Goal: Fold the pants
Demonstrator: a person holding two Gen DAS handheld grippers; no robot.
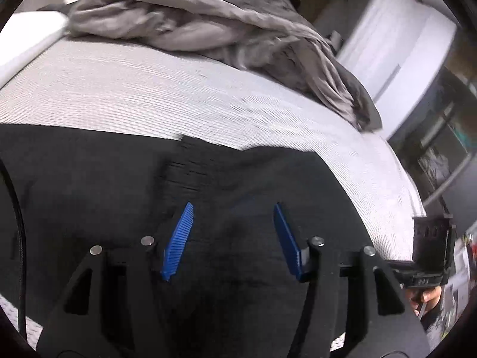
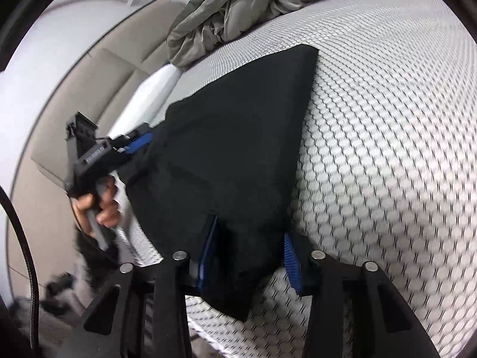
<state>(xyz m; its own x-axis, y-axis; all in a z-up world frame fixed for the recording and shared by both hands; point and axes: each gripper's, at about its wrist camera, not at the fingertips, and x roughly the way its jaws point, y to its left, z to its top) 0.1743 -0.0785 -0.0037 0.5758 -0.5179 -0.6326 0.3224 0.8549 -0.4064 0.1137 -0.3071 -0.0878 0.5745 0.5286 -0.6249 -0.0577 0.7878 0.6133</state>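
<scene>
step: mid-fold | pants (image 2: 226, 137) flat on bed (image 2: 387, 149), near its edge | left claw (image 1: 232, 238) spread above cloth | right claw (image 2: 247, 253) pinching pants corner | next: likely carry the corner across, keeping edges aligned

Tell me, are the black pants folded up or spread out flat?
Folded, at least partly: the black pants lie as a compact wedge with straight edges on the mattress. How many folds, cannot tell.
</scene>
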